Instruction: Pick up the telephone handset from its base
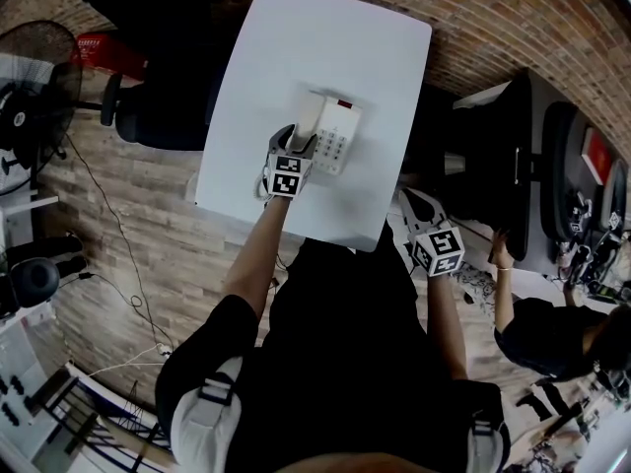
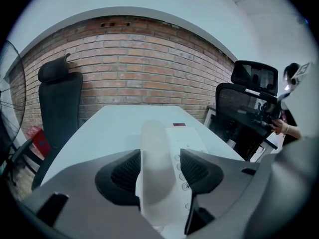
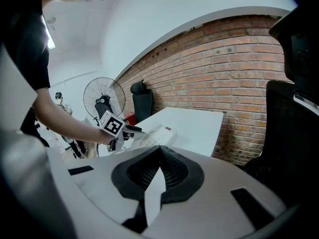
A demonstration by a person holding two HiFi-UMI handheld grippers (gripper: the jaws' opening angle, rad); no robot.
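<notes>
Table (image 1: 296,57), brick wall (image 2: 139,59) | left hand-held gripper (image 2: 160,153) apart astride handset (image 2: 155,131) | right hand-held gripper (image 3: 159,149) together

White telephone (image 1: 335,138), white table (image 1: 325,47), red brick wall (image 2: 134,63)

Handset (image 2: 157,138) is blurred in left gripper view; its near end is hidden by left tool (image 2: 159,169) body. Keypad (image 2: 179,158) digits can't be read, too sm.

Softly and evenly lit, without hard shadows. Bent hard by fisheye at the edges, black in the corners. Washed bright on the white table (image 1: 315,57). Blurred on the handset (image 2: 157,163) close to the lens. Tinted cool blue in both gripper views.
</notes>
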